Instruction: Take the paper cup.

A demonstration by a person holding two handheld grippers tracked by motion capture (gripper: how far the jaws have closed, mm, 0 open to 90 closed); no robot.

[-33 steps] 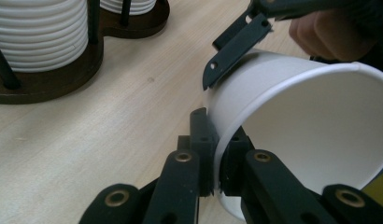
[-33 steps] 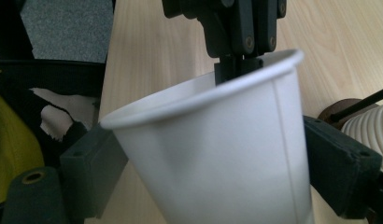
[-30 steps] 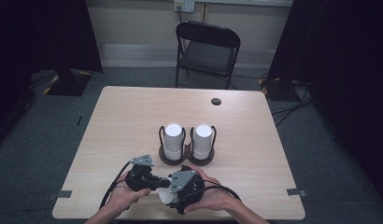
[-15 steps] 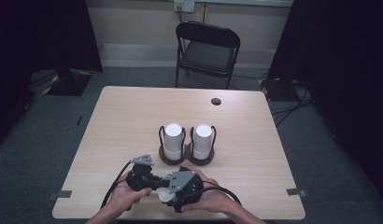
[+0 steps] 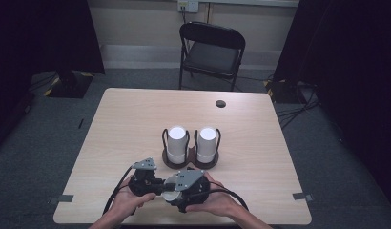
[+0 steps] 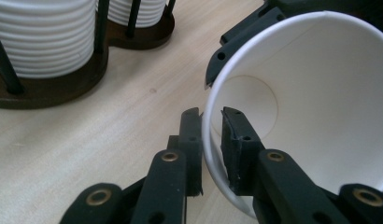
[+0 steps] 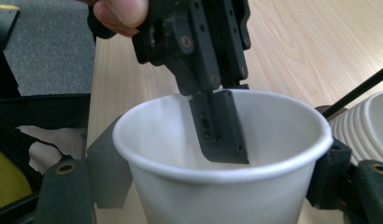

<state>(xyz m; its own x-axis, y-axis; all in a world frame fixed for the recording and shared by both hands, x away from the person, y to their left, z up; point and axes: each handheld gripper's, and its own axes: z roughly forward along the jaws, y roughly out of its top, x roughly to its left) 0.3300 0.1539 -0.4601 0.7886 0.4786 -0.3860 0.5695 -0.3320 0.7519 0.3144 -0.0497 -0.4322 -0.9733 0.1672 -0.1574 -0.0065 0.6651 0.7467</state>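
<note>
A white paper cup (image 6: 315, 107) is held above the near edge of the surface (image 5: 136, 119), gripped around its body by the jaws of the right gripper (image 5: 184, 183) while its rim wall is pinched between the nearly closed jaws of the left gripper (image 6: 210, 140), one inside and one outside. A hand-over or separation seems in progress, so one grip must next be released. Two cup stacks in a dark wire holder (image 5: 191, 162) stand just beyond, clear of both grippers.

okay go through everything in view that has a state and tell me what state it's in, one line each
Cup: empty, gripped by both grippers.
Left hand-held gripper: shut on the cup's rim, one jaw inside, one outside.
Right hand-held gripper: shut on the cup's body.
Cup stacks: upright in the holder.
Chair: unfolded, empty.
</note>
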